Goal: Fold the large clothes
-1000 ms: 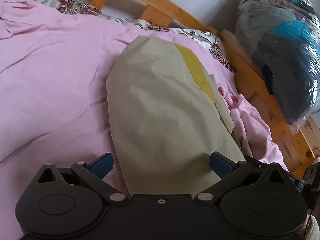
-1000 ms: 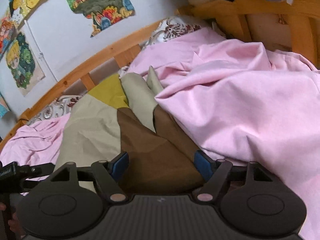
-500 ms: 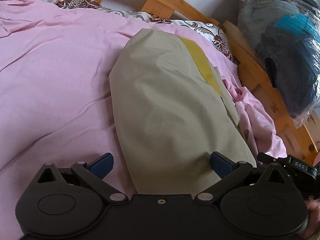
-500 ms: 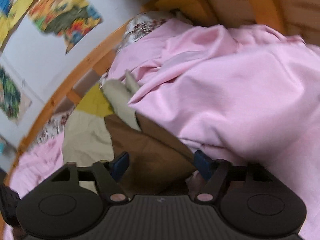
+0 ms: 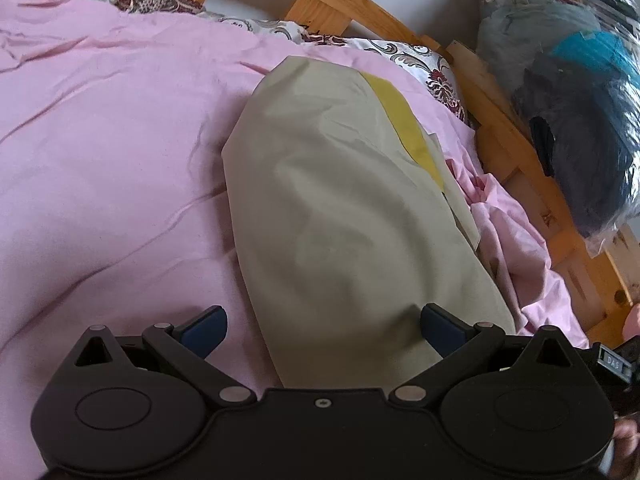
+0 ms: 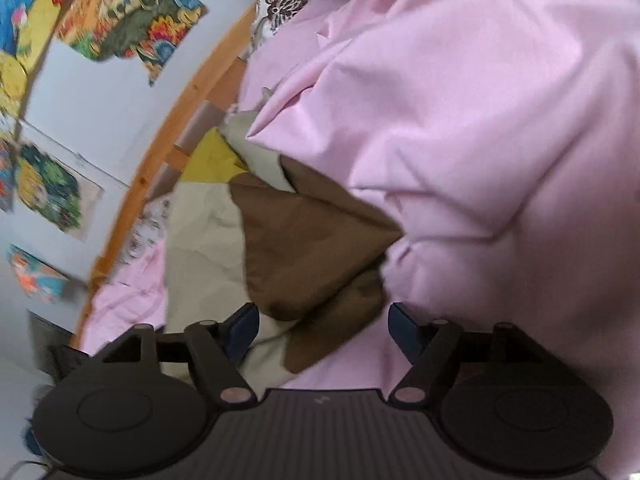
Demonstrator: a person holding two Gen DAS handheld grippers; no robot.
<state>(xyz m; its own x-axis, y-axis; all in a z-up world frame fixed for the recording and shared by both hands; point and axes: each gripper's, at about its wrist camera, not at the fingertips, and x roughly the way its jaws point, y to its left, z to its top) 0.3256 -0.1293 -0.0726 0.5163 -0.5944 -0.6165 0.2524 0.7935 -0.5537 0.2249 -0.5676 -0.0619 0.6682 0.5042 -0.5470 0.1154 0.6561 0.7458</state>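
Observation:
A large beige garment point(image 5: 344, 208) with a yellow panel point(image 5: 404, 120) lies lengthwise on the pink bedsheet point(image 5: 112, 152). My left gripper point(image 5: 324, 330) is open just above its near end, holding nothing. In the right wrist view the same garment point(image 6: 200, 256) shows a brown panel point(image 6: 304, 240) and a yellow patch point(image 6: 212, 164), partly tucked under a bunched fold of pink sheet point(image 6: 480, 140). My right gripper point(image 6: 324, 328) is open over the brown panel's near corner, holding nothing.
A wooden bed frame point(image 5: 360, 4) curves along the far side, with patterned pillows point(image 5: 424, 68) against it. A clear plastic bag of dark clothes point(image 5: 568, 92) sits past the right rail. Colourful posters point(image 6: 132, 20) hang on the wall.
My left gripper shifted slightly, the garment staying put. My right gripper swung and tilted, bringing the bunched pink sheet closer and showing more wall on the left. Both stayed open.

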